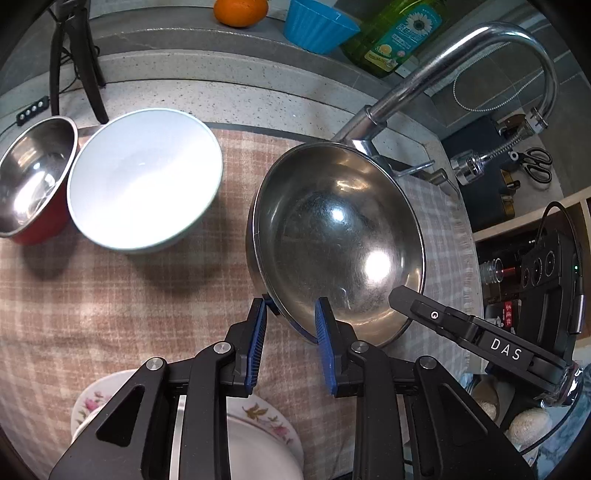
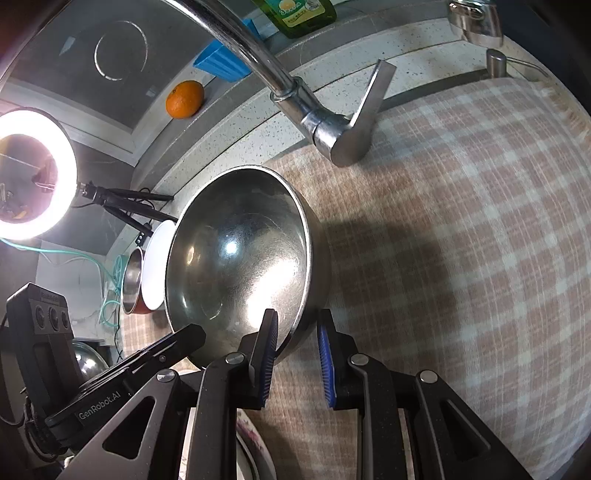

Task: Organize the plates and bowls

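A large steel bowl [image 1: 340,236] sits on the checked cloth [image 1: 110,295]. My left gripper [image 1: 291,314] is open, its blue pads straddling the bowl's near rim. My right gripper [image 2: 297,332] is open too and straddles the same bowl's [image 2: 236,258] rim on the other side; it also shows in the left wrist view [image 1: 402,297]. A white bowl [image 1: 144,177] and a small red steel-lined bowl [image 1: 33,181] stand to the left. A floral plate [image 1: 258,432] lies under my left gripper.
A chrome faucet [image 1: 461,62] arches behind the bowl. An orange [image 1: 240,11], a blue cup [image 1: 317,24] and a green soap bottle [image 1: 399,35] stand on the back ledge. A ring light [image 2: 29,170] on a tripod stands at the left.
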`<state>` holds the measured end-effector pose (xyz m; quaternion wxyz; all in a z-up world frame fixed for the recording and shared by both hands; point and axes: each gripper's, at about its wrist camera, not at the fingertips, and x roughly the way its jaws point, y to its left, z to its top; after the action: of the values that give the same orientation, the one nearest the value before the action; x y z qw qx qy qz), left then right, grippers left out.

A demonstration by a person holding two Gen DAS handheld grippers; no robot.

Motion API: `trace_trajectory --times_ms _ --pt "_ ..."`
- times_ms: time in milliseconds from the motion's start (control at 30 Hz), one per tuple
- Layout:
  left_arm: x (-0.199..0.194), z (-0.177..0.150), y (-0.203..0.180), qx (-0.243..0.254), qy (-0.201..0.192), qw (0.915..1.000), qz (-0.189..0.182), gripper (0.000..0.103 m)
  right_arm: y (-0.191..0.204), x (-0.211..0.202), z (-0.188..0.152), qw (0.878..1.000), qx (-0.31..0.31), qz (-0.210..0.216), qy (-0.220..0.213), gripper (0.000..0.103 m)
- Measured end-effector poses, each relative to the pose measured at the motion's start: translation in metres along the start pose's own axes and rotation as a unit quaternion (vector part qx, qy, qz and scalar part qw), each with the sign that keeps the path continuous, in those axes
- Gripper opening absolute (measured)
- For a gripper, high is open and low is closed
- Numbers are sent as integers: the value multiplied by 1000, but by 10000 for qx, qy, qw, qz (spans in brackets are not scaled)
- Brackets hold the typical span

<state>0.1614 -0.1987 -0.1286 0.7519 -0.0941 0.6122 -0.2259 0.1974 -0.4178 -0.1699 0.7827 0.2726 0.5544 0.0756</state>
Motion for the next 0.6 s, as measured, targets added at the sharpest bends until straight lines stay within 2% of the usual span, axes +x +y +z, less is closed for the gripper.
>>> trace_trajectory --times_ms 600 --pt "-2 -31 -12 198 152 9997 -48 25 -13 -8 -35 9999 114 -12 88 19"
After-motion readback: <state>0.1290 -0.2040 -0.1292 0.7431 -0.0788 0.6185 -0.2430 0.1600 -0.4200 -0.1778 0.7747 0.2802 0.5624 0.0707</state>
